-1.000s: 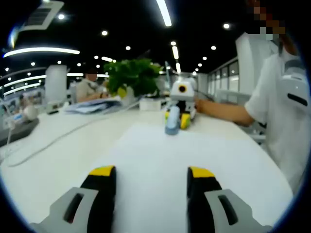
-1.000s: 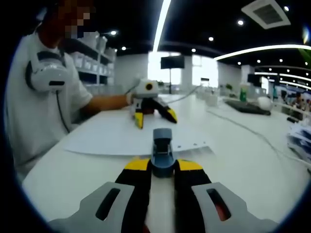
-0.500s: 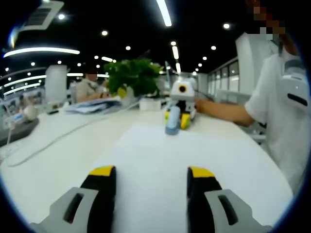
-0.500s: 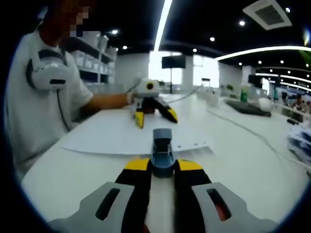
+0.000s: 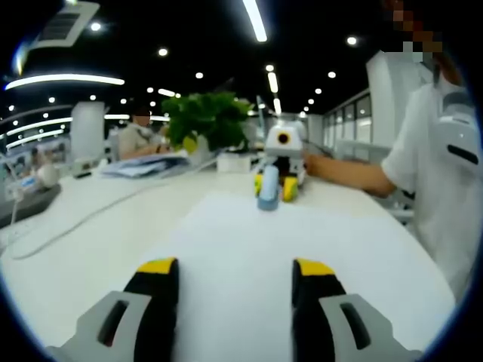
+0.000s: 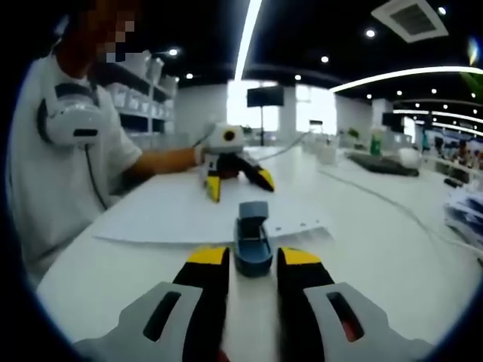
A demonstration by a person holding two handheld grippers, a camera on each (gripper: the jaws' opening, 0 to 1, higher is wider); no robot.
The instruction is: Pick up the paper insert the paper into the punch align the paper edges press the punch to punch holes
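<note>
Punching step apparently complete. Paper [image 6: 189,215] flat on tabletop [image 6: 377,249], holes along edge seated in blue punch [image 6: 251,241]. Right gripper [image 6: 253,260] jaws parted, flanking punch, no grip. Left gripper [image 5: 234,268] wide open above paper, empty. Next, probably: withdraw paper.

Leafy plant [image 5: 205,118], cable [image 5: 90,217], white table [image 5: 98,249]

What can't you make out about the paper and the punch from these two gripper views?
- Whether the right gripper touches the punch: right gripper view, the jaws stand on either side of its near end.
- Near edge of the paper: left gripper view, hidden behind the left gripper.
- How deep the paper sits in the punch: both views, blurred and small.
</note>
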